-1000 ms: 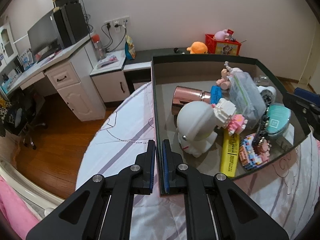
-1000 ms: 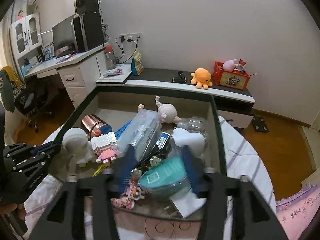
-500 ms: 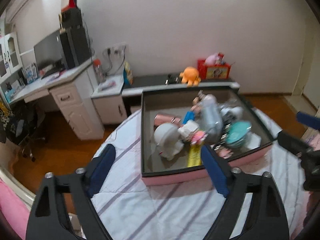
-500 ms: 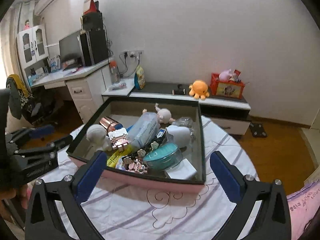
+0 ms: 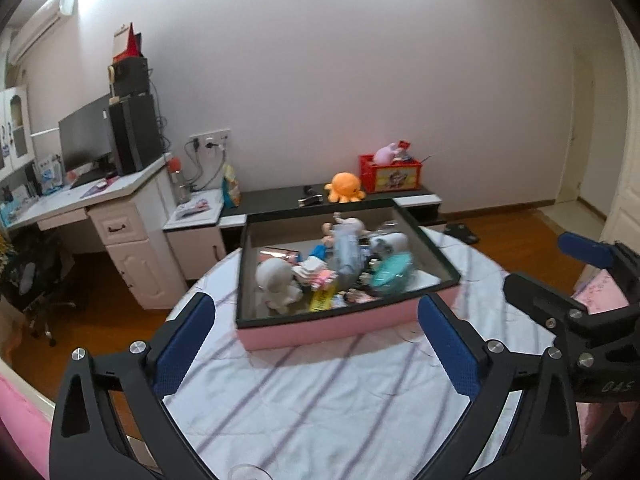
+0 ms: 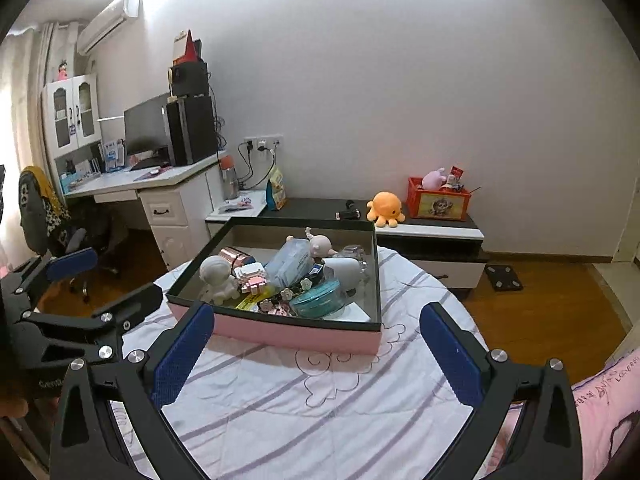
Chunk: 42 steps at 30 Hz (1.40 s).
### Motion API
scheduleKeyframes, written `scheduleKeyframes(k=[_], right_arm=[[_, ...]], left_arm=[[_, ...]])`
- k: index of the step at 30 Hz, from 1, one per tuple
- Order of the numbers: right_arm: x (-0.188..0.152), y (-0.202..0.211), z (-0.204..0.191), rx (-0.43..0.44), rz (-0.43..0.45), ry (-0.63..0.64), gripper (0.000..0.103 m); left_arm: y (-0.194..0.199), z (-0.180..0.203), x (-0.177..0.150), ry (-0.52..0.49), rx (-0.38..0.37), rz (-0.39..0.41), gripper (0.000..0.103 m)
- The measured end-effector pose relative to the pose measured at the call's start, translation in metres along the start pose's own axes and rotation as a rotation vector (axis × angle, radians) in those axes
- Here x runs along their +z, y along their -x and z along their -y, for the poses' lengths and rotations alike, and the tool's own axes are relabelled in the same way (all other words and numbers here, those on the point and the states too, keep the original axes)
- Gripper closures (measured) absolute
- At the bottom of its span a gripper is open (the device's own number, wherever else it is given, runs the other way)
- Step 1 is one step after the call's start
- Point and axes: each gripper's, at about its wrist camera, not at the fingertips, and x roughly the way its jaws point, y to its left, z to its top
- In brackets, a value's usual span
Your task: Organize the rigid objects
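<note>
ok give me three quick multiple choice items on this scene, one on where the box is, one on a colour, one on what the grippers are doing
1. Where does the pink box sit?
A. on the striped cloth of the round table
B. on the desk
C. on the floor

2. What colour is the octopus toy on the low cabinet behind?
A. green
B. orange
C. purple

3. How do the left gripper and right gripper stand?
A. both clamped on the box
B. one holds a toy
C. both open, holding nothing

Answers:
1 A, the box rests on the striped cloth.
2 B, the toy is plainly orange.
3 C, both sets of jaws are spread wide short of the box; the left's have just been opening.
</note>
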Motion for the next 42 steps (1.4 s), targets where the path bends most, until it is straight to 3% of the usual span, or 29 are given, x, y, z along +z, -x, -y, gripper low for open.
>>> scheduleKeyframes(k=[10,42], right_arm=[[-0.012,0.038,0.003,-0.027,0.046,-0.011,0.000],[-0.017,0.197,-0.047,-0.023,0.349,0.052,0.000]], left_arm=[[0.040,0.017,-0.009,-0.007,0.033,0.065,0.000],[0.248,0.024,-0.032,-0.003,0.164,0.466,0.000]])
